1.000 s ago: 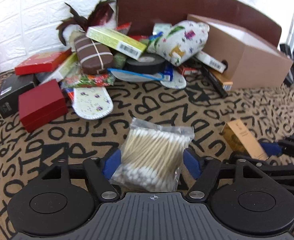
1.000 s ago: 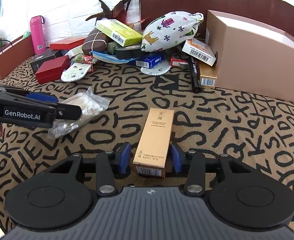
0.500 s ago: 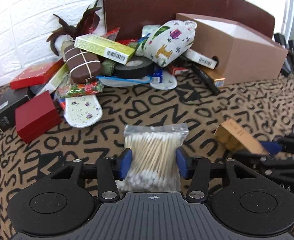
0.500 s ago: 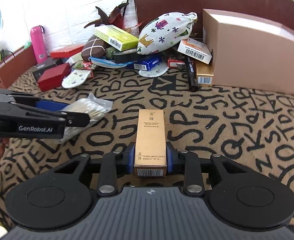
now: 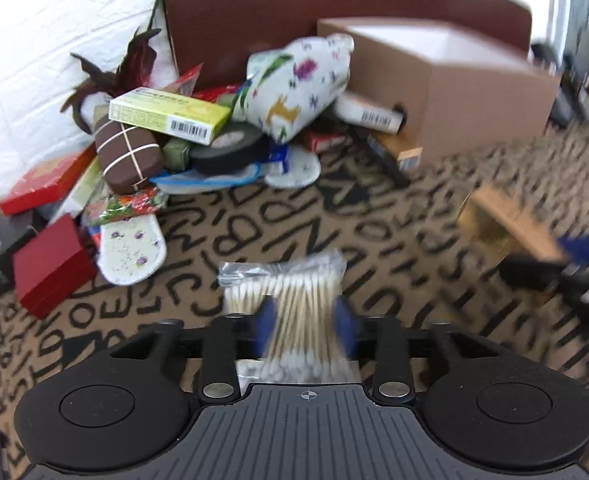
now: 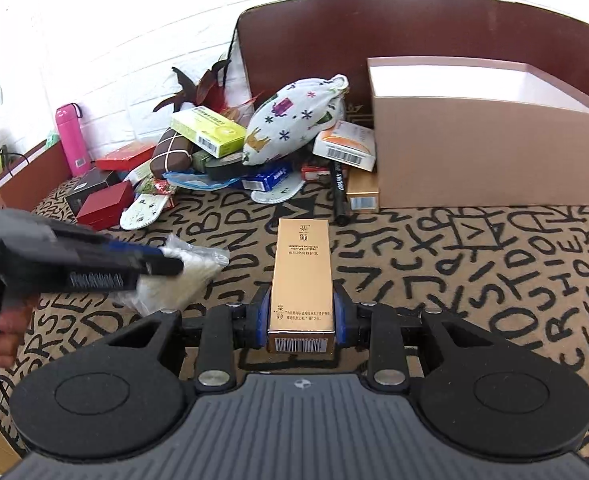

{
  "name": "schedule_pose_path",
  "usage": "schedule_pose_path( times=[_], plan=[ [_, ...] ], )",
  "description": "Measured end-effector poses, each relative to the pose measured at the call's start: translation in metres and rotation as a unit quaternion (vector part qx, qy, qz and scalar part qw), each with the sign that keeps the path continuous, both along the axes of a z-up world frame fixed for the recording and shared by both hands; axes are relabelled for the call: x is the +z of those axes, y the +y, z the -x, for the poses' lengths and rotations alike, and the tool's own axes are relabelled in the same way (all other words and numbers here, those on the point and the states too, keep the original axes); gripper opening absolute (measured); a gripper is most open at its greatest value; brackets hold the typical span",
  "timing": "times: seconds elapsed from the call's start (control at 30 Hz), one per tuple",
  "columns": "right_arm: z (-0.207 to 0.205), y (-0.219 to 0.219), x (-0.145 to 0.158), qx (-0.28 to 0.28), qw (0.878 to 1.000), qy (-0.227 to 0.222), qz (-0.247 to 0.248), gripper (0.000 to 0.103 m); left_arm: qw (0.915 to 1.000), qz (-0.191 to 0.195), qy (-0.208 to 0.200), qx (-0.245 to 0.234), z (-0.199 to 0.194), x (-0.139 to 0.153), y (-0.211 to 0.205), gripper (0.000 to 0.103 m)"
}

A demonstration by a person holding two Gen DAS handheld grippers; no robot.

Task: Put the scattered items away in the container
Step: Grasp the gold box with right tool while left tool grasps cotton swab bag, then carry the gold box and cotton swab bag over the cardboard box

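Cotton swabs in a clear bag [image 5: 294,300] sit between the blue pads of the left hand-held gripper [image 5: 305,326]; its jaws are opening at this moment, yet the pads look pressed to the sides of the bag, though that view is blurred. From the right wrist view the same bag [image 6: 182,276] hangs off the left hand-held gripper [image 6: 162,260], above the letter-patterned surface [image 6: 494,280]. A person's hand [image 6: 2,320] holds that tool's grip at the left edge.

The right hand-held gripper [image 6: 301,316] is closed on a gold lotion box [image 6: 301,280], its pads tight against the two long sides near the barcode end, the box pointing away from the camera. In the left wrist view this box [image 5: 502,224] shows blurred at the right.

Beyond both, the open tan cardboard box [image 6: 486,152] stands at the back right, against a dark brown panel [image 6: 374,28]. Just left of it lies a heap: a white patterned pouch [image 6: 290,120], a yellow-green carton [image 6: 208,130], a brown case with white bands [image 6: 172,154], a roll of black tape [image 5: 226,148], a blue packet [image 6: 268,178], an orange-and-white carton [image 6: 346,144] and a black marker [image 6: 338,192]. Further left are red boxes [image 6: 106,204] and a pink bottle [image 6: 70,140] near the white brick wall [image 6: 114,40].
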State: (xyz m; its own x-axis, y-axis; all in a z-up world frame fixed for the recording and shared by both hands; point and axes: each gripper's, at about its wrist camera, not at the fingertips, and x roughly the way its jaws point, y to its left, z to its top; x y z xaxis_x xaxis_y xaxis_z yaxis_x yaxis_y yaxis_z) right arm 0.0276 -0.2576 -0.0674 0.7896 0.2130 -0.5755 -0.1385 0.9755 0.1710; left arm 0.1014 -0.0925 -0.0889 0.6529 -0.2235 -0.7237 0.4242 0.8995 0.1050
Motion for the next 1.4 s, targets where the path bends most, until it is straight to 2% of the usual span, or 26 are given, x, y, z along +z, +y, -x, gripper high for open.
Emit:
schedule_pose_path(
  times=[0.03, 0.07, 0.17, 0.2, 0.23, 0.3, 0.43, 0.53, 0.6, 0.63, 0.8, 1.03, 1.2, 1.4],
  plan=[
    [0.0, -0.001, -0.002, 0.0, 1.0, 0.003, -0.001, 0.034, 0.9998, -0.014, -0.006, -0.009, 0.003, -0.005, -0.004, 0.072],
    [0.001, -0.001, -0.004, 0.0, 1.0, 0.007, -0.002, 0.034, 0.9994, -0.024, -0.013, -0.019, 0.006, -0.009, -0.008, 0.075],
    [0.0, 0.0, -0.012, 0.0, 1.0, 0.021, -0.007, 0.034, 0.9974, -0.056, -0.034, -0.028, 0.009, -0.017, -0.017, 0.076],
    [-0.001, 0.001, -0.014, 0.001, 1.0, 0.024, -0.009, 0.034, 0.9968, -0.064, -0.04, -0.027, 0.009, -0.019, -0.018, 0.062],
    [-0.001, 0.001, -0.015, 0.002, 1.0, 0.025, -0.009, 0.034, 0.9957, -0.074, -0.05, -0.021, 0.008, -0.021, -0.019, 0.043],
    [0.0, 0.002, -0.015, 0.002, 1.0, 0.023, -0.01, 0.034, 0.9952, -0.079, -0.058, -0.012, 0.006, -0.019, -0.017, 0.038],
    [0.002, 0.001, -0.014, 0.0, 1.0, 0.02, -0.009, 0.034, 0.9983, -0.036, -0.045, 0.003, 0.004, -0.009, -0.005, 0.031],
    [0.002, 0.001, -0.014, 0.001, 1.0, 0.02, -0.009, 0.034, 0.9995, 0.028, -0.015, 0.008, 0.002, 0.003, 0.005, 0.03],
    [0.002, 0.003, -0.013, 0.005, 1.0, 0.02, -0.008, 0.034, 0.9974, 0.072, 0.004, 0.009, 0.0, 0.011, 0.01, 0.028],
    [0.002, 0.003, -0.013, 0.007, 1.0, 0.019, -0.007, 0.034, 0.996, 0.089, 0.009, 0.009, 0.0, 0.016, 0.011, 0.021],
    [-0.002, -0.001, -0.002, 0.015, 1.0, 0.006, -0.008, 0.034, 0.9882, 0.152, 0.012, -0.009, -0.007, 0.043, 0.001, 0.021],
    [-0.013, -0.026, 0.037, 0.002, 0.999, -0.043, 0.013, 0.034, 0.9766, 0.205, -0.019, -0.061, -0.022, 0.092, -0.039, 0.021],
    [-0.028, -0.05, 0.069, -0.007, 0.997, -0.076, 0.029, 0.034, 0.9712, 0.216, -0.057, -0.082, -0.042, 0.128, -0.078, 0.021],
    [-0.057, -0.08, 0.103, -0.02, 0.993, -0.104, 0.049, 0.034, 0.9657, 0.233, -0.057, -0.098, -0.078, 0.149, -0.122, 0.021]
  ],
)
